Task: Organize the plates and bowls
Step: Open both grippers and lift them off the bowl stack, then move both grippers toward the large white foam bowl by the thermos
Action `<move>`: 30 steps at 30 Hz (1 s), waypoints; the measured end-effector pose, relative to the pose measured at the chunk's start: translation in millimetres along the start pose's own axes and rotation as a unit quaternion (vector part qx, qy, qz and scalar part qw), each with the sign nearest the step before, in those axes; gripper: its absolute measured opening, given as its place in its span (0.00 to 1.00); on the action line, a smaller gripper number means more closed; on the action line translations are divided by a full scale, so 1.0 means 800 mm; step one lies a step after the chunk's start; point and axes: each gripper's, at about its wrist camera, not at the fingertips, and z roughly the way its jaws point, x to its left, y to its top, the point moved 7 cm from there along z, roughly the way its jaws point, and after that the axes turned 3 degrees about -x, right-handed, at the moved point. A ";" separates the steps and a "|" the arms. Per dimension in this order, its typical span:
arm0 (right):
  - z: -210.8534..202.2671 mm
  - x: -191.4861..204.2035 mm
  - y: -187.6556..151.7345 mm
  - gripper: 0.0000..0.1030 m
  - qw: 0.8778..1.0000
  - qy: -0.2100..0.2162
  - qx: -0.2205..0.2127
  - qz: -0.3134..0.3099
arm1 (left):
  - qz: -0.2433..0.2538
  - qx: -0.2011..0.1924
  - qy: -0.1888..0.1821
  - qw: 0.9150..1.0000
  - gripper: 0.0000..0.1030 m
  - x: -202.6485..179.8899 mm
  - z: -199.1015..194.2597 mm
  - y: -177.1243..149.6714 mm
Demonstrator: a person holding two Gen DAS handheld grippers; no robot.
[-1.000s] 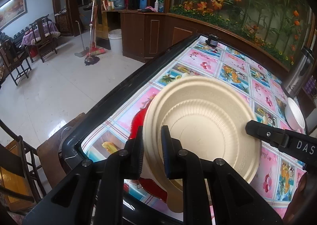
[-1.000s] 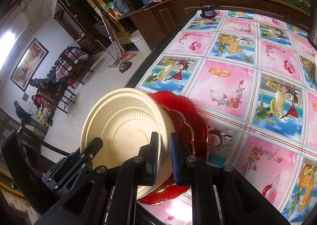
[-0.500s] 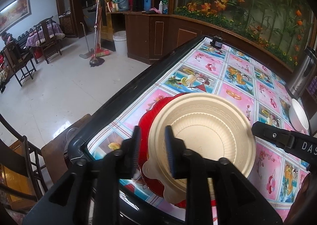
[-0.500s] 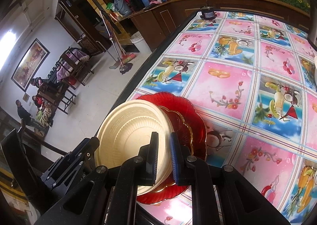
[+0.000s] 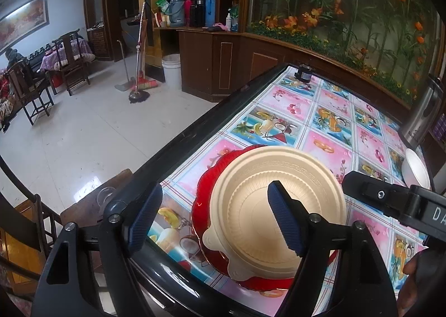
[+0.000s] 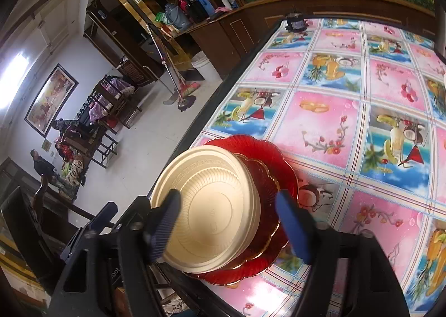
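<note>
Beige bowl (image 5: pixel 278 205) sits upright on the red plate (image 5: pixel 205 197), at the near corner of the table (image 6: pixel 329 127) with the fruit-print cloth. Left gripper (image 5: pixel 216 218): jaws have just been opening, now released; the bowl's rim lies between the pads, untouched. Right gripper (image 6: pixel 225 223): likewise just opened, pads clear of the bowl. White bowl (image 5: pixel 416 169) at 3 o'clock, well apart.

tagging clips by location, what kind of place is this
Most likely a home's dining or living area: a table under a fruit-print cloth, wooden chairs, thermos flasks on a wooden cabinet, and a mop on the tiled floor.
</note>
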 end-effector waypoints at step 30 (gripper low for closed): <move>-0.051 -0.059 -0.013 0.76 0.999 -0.014 -0.026 0.045 | 0.075 -0.013 -0.059 0.995 0.76 -0.103 -0.022 0.000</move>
